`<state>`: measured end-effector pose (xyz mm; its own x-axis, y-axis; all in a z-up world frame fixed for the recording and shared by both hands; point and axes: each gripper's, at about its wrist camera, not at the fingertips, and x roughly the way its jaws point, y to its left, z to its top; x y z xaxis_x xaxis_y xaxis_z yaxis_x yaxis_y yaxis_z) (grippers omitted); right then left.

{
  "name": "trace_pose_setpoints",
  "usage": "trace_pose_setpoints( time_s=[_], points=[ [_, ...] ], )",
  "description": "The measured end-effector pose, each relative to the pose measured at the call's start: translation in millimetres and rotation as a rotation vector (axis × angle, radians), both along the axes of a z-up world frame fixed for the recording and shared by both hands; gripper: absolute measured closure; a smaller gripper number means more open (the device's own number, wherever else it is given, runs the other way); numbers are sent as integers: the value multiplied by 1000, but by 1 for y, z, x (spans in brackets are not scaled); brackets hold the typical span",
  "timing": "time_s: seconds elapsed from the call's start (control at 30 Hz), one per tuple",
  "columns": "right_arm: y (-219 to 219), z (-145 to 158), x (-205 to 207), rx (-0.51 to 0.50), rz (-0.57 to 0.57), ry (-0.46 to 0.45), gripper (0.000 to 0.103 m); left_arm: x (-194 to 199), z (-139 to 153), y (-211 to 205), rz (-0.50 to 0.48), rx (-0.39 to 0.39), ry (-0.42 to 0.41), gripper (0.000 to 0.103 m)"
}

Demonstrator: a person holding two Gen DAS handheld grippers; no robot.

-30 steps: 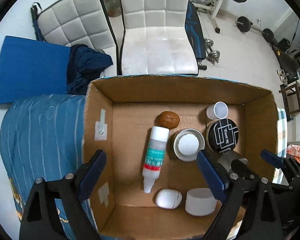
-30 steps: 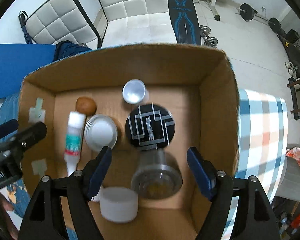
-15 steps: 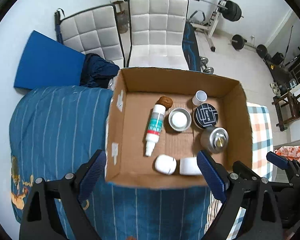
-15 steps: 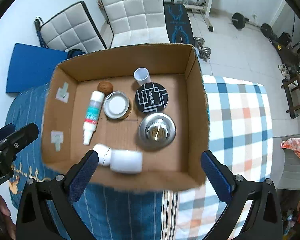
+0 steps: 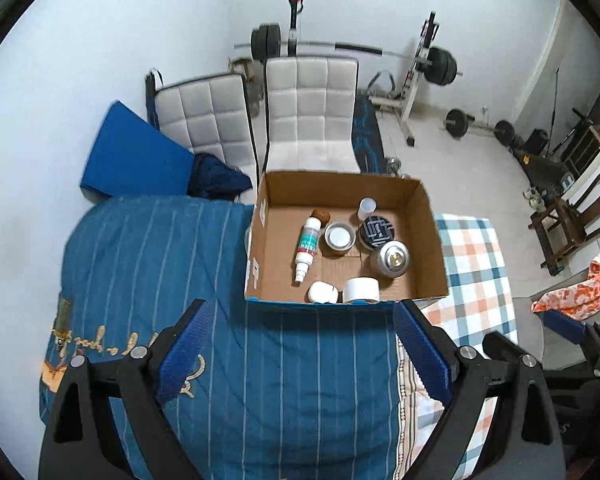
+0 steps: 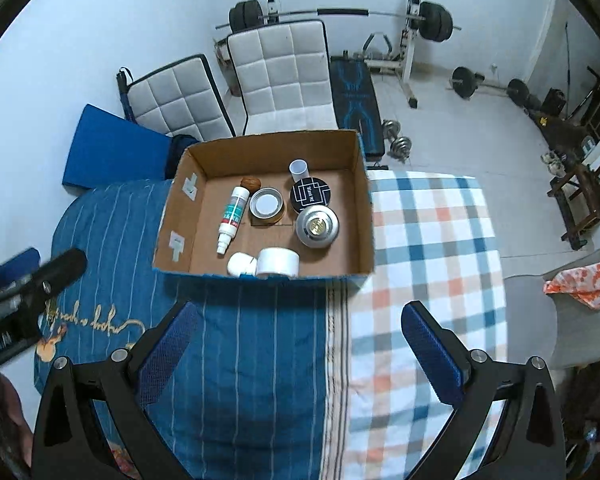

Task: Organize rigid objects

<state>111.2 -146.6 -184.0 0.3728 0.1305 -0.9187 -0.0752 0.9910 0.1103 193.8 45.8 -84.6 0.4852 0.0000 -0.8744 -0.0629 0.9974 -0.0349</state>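
Left wrist view: my left gripper [image 5: 300,344] spread wide, empty, high above blue striped blanket [image 5: 148,264]. Cardboard box [image 5: 432,240] far ahead holds all items. Spray bottle [image 5: 307,243] lies flat at left; likely light, stiff, slick; pinch across label.

Right wrist view: my right gripper [image 6: 300,354] spread, empty. Silver tin [image 6: 317,226] right of centre in box; probably smooth, heavier; grip across rim. Black round tin [image 6: 310,196] just beyond, white jar [image 6: 278,262] at near wall.

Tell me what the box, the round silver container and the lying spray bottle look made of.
Box: plain brown corrugated cardboard, matte, with tape patches on its left wall. Round silver container: looks like brushed metal with a soft sheen and a gold-toned centre; metallised plastic is possible. Spray bottle: smooth white plastic, seemingly, with a printed teal and red label.
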Motion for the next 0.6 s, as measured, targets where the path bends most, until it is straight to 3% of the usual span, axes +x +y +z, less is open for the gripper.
trace_pose_setpoints(
  time_s=[0.3, 0.6],
  points=[
    [-10, 70, -77, 32, -12, -82, 0, -69, 52, -8, -34, 25, -69, 10],
    [-15, 115, -110, 3, -16, -178, 0, -100, 79, -4, -22, 25, -143, 10]
  ],
)
